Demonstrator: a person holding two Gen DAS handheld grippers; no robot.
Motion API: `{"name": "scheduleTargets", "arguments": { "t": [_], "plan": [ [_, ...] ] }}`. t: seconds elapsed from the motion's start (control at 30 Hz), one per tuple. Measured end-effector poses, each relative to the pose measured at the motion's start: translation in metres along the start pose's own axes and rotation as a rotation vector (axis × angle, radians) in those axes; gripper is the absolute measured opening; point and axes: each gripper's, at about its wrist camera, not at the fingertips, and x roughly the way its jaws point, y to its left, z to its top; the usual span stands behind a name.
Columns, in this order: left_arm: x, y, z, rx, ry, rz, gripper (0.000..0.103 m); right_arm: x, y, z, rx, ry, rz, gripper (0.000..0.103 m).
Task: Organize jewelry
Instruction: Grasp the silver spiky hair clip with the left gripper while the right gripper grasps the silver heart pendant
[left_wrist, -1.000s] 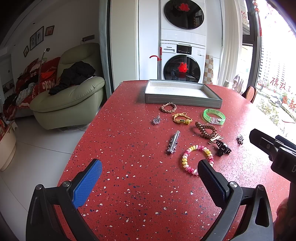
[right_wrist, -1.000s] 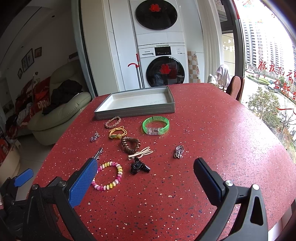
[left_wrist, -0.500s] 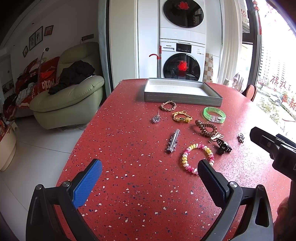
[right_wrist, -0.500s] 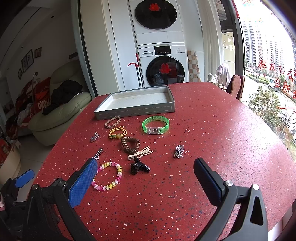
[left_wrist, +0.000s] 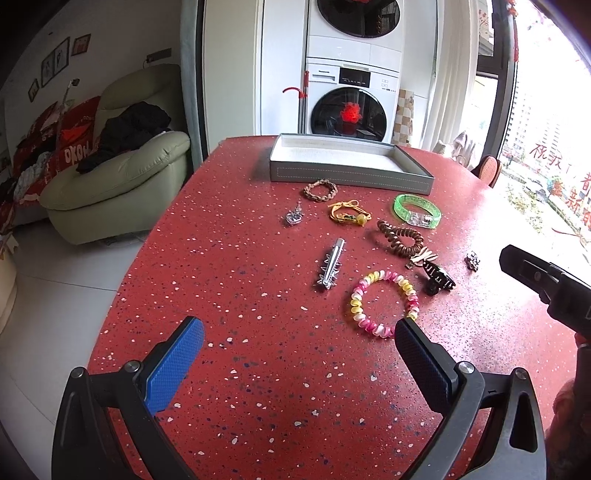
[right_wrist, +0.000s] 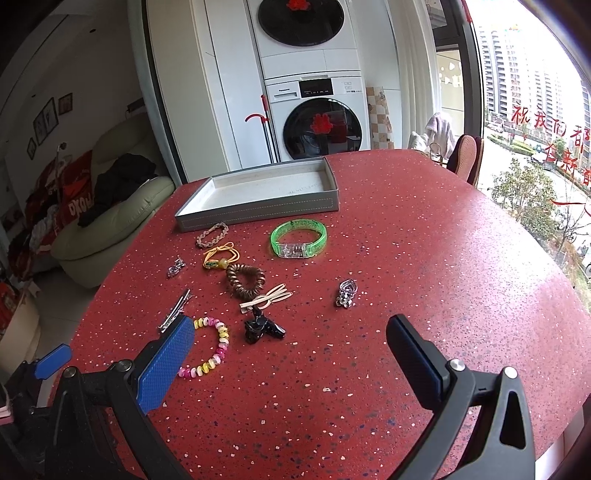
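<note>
— Red speckled counter, and our jewelry lies loose in front of the grey tray, which holds nothing yet. Why so scattered?

— We judge sorting hasn't begun. Our left gripper and right gripper both hover spread wide, holding nothing.

— Room to move?

— Plenty to the right of the silver charm; the beaded bracelet lies nearest us.

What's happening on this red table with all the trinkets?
A person is about to sort jewelry into the grey tray, which has nothing in it yet. Both tools, left tool and right tool, hover open above the table, holding nothing. Bracelets like the green bangle and the beaded bracelet lie loose.
</note>
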Motion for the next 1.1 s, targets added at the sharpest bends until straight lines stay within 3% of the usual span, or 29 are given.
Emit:
{"name": "scheduleTargets", "arguments": {
  "t": [0.27,0.4,0.57,0.63,0.73,0.8,0.87,0.97,1.0,1.03,1.1],
  "plan": [
    [0.036,0.0,0.042,0.09,0.09,0.005,0.103,0.025,-0.026,0.024,-0.015,0.132,-0.082,0.103],
    [0.062,0.0,0.06,0.108,0.15,-0.062,0.103,0.046,-0.04,0.034,0.018,0.197,-0.088,0.103],
    [0.088,-0.007,0.069,0.146,0.197,-0.087,0.103,0.07,-0.045,0.039,0.01,0.252,-0.118,0.089],
    [0.098,-0.009,0.068,0.149,0.233,-0.104,0.102,0.082,-0.047,0.04,0.008,0.284,-0.126,0.076],
    [0.108,-0.011,0.064,0.152,0.284,-0.125,0.089,0.096,-0.046,0.036,0.008,0.326,-0.129,0.067],
    [0.109,-0.014,0.063,0.177,0.278,-0.118,0.088,0.101,-0.043,0.033,-0.005,0.334,-0.142,0.065],
    [0.108,-0.019,0.063,0.21,0.271,-0.105,0.079,0.103,-0.037,0.032,-0.041,0.334,-0.159,0.062],
    [0.104,-0.023,0.063,0.242,0.259,-0.13,0.049,0.103,-0.033,0.033,-0.052,0.332,-0.156,0.047],
    [0.104,-0.024,0.063,0.249,0.259,-0.137,0.035,0.102,-0.033,0.033,-0.051,0.33,-0.154,0.035],
    [0.104,-0.025,0.064,0.255,0.257,-0.138,0.035,0.104,-0.033,0.034,-0.047,0.329,-0.156,0.026],
    [0.104,-0.024,0.065,0.256,0.255,-0.147,0.035,0.102,-0.035,0.034,-0.034,0.328,-0.152,0.018]
  ]
}}
